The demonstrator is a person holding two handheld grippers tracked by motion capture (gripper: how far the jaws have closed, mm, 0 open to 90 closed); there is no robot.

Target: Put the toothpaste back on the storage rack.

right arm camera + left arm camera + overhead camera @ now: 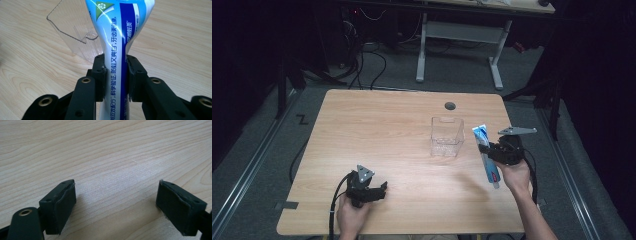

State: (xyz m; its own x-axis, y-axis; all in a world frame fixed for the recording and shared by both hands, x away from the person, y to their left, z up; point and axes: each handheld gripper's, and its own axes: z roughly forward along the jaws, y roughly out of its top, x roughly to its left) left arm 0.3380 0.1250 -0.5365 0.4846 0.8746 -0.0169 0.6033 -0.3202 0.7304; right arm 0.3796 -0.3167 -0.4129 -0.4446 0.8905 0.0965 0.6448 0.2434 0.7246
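Gripping a blue-and-white plastic toothpaste tube (120, 50) in right tongs (486, 148), jaws clamped tight on tube's middle, walls pinched in between the pads. Tube lifted off the light wooden surface (377, 130), near its right edge, flat crimped end pointing toward the far edge, cap end toward the near edge past the right hand (515, 175). Tilted, not upright. Sitting just beside the tube, toward the centre: clear square plastic container (446, 136), upright, open top, not touching the tube as far as high view shows. In right gripper view, container's clear wall (75, 27) visible behind and to one side of the tube. Resting near the near left corner: left tongs (116, 207), held by left hand (352, 215), jaws spread wide, nothing between them, bare wood grain under the pads. Well apart from tube and container.
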